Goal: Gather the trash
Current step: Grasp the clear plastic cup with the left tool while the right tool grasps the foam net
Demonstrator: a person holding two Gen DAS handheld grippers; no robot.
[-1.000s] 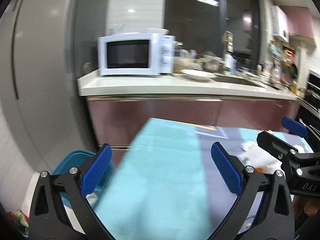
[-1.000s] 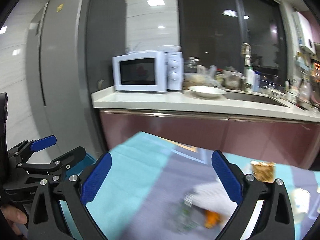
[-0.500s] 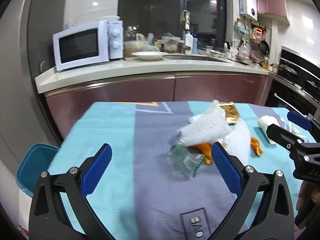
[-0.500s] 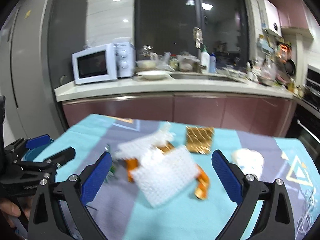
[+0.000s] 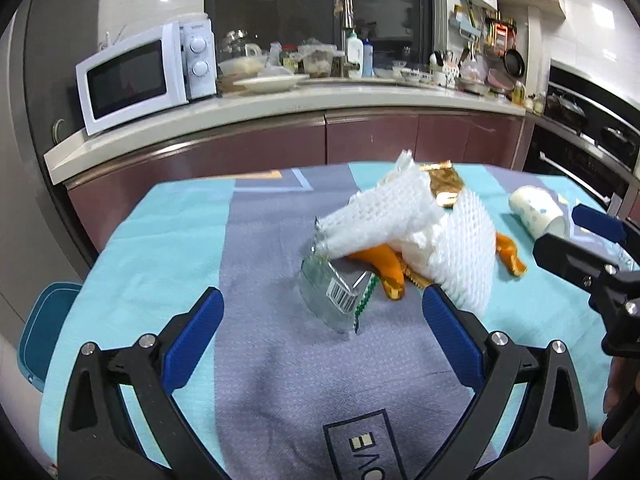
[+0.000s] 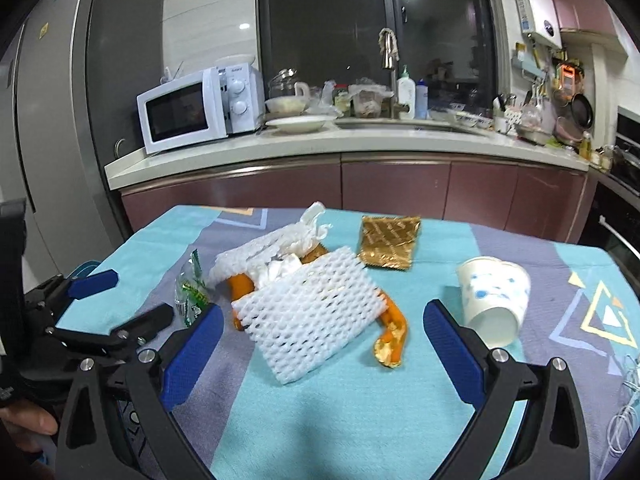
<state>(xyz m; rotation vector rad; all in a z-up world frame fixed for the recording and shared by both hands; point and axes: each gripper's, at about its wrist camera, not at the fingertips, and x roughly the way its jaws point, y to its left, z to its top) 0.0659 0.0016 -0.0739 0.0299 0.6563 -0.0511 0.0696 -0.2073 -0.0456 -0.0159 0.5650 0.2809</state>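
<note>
Left gripper (image 5: 322, 322) hangs with fingers spread wide, empty, above the clear wrapper (image 5: 334, 292); right gripper (image 6: 320, 334) equally wide, gripping nothing, over the white foam net (image 6: 308, 316).

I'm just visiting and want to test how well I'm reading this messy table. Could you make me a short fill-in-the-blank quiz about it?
1. The paper cup is lying on its ____.
2. The peel sticking out from under the white foam net is ____ in colour.
3. Neither the left gripper nor the right gripper holds anything; both are ____.
4. The appliance at the left end of the counter is a white ____.

Missing words: side; orange; open; microwave
</note>
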